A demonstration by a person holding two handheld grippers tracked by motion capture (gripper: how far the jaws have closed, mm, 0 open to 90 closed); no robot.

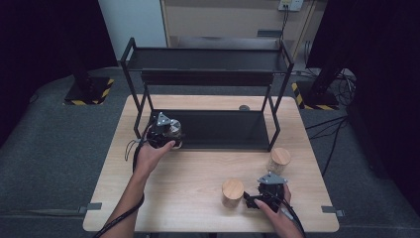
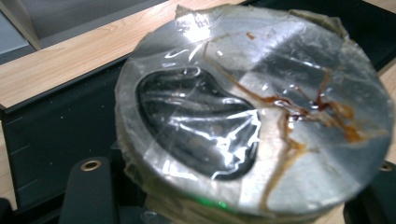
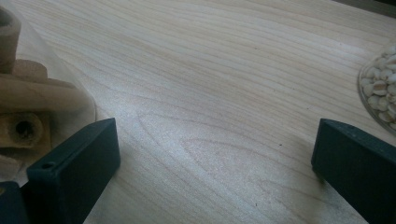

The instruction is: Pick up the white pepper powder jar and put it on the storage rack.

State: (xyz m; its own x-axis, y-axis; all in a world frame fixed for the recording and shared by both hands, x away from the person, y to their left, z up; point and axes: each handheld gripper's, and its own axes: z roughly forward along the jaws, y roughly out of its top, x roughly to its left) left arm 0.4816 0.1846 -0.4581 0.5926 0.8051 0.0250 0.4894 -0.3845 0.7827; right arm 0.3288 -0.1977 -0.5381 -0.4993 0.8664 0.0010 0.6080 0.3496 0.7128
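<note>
Jars are what we are handling at this wooden table (image 1: 198, 173), and we are working with a gripper in each hand. Our left gripper (image 1: 166, 131) is clenching a jar with a foil-sealed top (image 2: 252, 112), holding it at the front left edge of the lower shelf of the black metal rack (image 1: 208, 74); in the left gripper view we are looking straight at the crinkled seal, streaked with brown, while the black shelf and the table's far edge are showing behind it. Our right gripper (image 1: 252, 198) is resting near the front right of the table with its jaws standing wide apart and nothing between them, bare wood showing in the gap. We are keeping it just beside a wooden-lidded jar (image 1: 233, 192), which is standing upright to its left. A second lidded jar (image 1: 280, 159) is standing farther back on the right, near the rack's right leg, apart from both grippers.
</note>
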